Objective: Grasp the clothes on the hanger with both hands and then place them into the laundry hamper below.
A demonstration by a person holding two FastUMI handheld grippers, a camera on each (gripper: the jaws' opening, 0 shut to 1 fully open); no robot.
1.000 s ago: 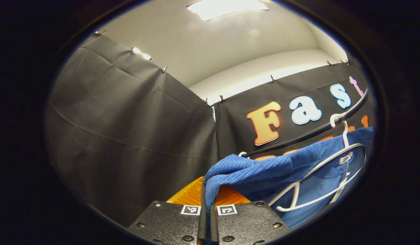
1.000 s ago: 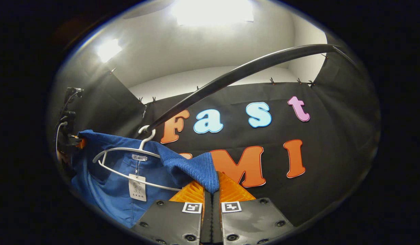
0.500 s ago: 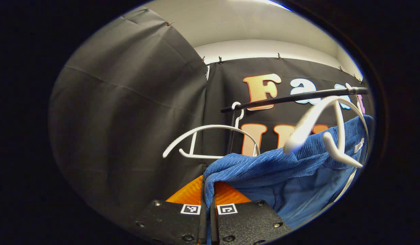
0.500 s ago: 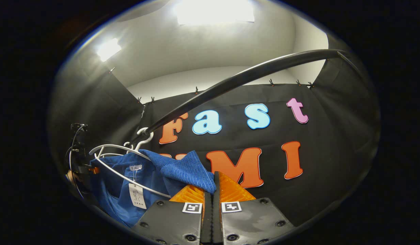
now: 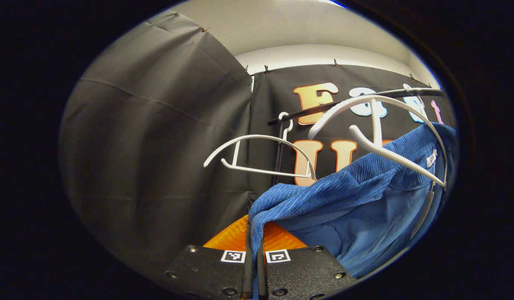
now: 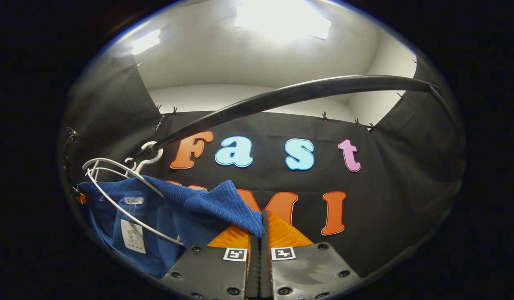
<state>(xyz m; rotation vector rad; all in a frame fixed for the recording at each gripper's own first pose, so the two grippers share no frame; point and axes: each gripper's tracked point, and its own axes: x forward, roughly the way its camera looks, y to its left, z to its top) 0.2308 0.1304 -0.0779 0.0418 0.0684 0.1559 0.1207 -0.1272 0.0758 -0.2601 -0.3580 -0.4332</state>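
Observation:
A blue knit garment [image 5: 352,200] hangs between both grippers. My left gripper [image 5: 254,246] is shut on one corner of it, cloth pinched between the fingers. In the right gripper view my right gripper [image 6: 259,243] is shut on the other corner of the garment [image 6: 206,204]. A white hanger [image 5: 390,137] sits tilted on the black rail [image 5: 348,104], its near arm lifted clear of the cloth and its far end still inside the neck. The same hanger [image 6: 119,187] shows at the left of the right gripper view, hooked on the rail [image 6: 282,96].
A second, bare white hanger [image 5: 261,158] hangs on the rail's left end beside a black upright post [image 5: 278,154]. Black cloth walls close the booth behind and to the left. A paper tag [image 6: 133,235] dangles inside the garment's neck.
Both grippers have pulled the garment downward; the hanger's near arm has come out of the cloth and swung up. The rail sits higher in both views than a second ago.

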